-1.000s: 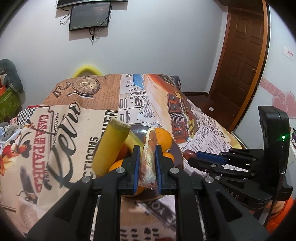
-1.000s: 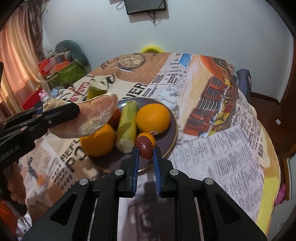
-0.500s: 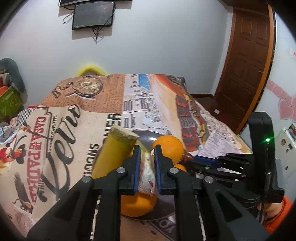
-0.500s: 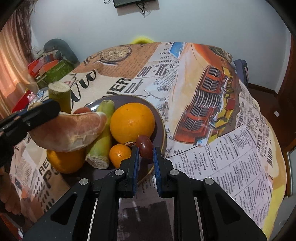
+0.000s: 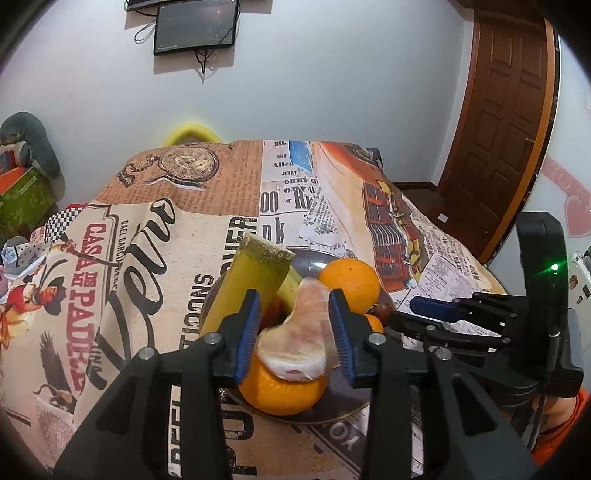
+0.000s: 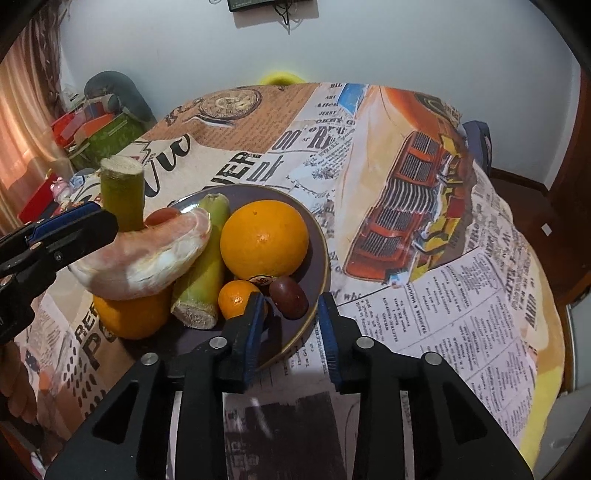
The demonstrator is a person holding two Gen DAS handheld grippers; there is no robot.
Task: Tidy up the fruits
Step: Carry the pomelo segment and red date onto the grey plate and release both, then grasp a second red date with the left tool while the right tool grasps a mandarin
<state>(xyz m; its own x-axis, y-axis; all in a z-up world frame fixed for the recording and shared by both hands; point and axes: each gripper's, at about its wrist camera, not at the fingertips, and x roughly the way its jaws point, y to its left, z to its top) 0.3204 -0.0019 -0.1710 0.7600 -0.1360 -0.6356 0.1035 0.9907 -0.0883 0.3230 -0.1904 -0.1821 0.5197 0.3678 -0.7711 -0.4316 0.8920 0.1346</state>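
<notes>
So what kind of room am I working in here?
Probably a home, a living or dining room: a table under a printed cloth holding a plate of fruit, a wall-mounted screen and a panelled wooden door.

On the dark round plate (image 6: pixel 320 243) lay two large oranges (image 6: pixel 264 243), one small mandarin (image 6: pixel 236 300), two green cane pieces (image 6: pixel 201 275), one pale pomelo wedge (image 6: pixel 147 260), one dark-red oval fruit (image 6: pixel 289 297).

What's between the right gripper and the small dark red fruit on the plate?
Nothing visible. The dark red fruit lies on the plate just ahead of the right gripper, whose jaws have just opened and are clear of it.
</notes>
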